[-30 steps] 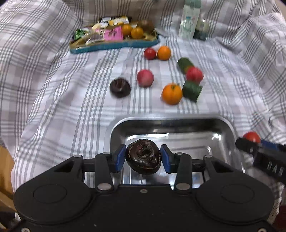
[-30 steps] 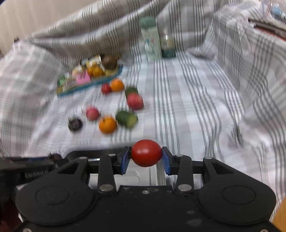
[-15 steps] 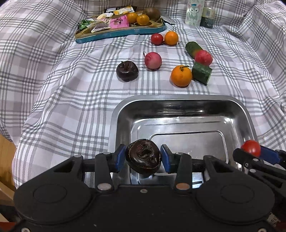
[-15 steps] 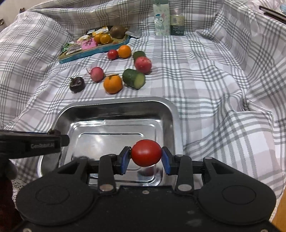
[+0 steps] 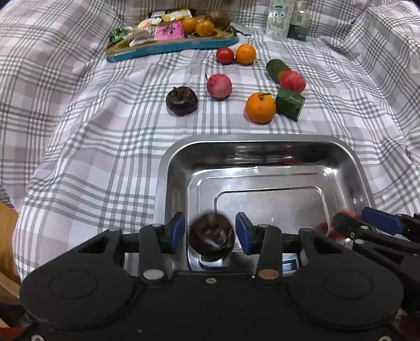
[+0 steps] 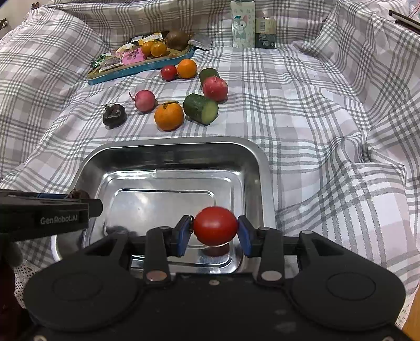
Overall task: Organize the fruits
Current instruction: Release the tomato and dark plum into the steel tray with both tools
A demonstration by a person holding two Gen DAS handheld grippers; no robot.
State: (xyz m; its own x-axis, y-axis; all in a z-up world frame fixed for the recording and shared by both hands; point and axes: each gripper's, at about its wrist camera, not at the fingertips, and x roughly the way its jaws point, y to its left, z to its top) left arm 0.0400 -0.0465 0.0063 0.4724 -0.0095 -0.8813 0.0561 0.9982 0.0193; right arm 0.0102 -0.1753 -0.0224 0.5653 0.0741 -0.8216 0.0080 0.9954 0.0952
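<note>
A steel tray (image 5: 168, 168) (image 6: 262, 168) sits on the plaid cloth in front of both grippers. My left gripper (image 5: 210, 232) is open over the tray's near left corner; a dark brown fruit (image 5: 211, 237), blurred, sits between the pads with gaps on both sides. My right gripper (image 6: 215, 230) has opened slightly; a red tomato (image 6: 215, 225) is between the pads over the tray's near right part, small gaps at each side. The right gripper shows in the left wrist view (image 5: 367, 228), the left one in the right wrist view (image 6: 52, 212).
On the cloth beyond the tray lie another dark fruit (image 5: 182, 101), a pink radish (image 5: 219, 86), an orange (image 5: 260, 107), two cucumber pieces (image 5: 290, 103), a red fruit (image 5: 292, 81), a tomato (image 5: 224, 55) and a second orange (image 5: 245, 54). A blue snack tray (image 5: 170, 47) and cartons (image 5: 278, 17) stand at the back.
Both grippers have opened. The dark fruit has slipped from the left pads and drops, blurred. The right pads have parted from the tomato. Both grippers moved lower over the tray.
</note>
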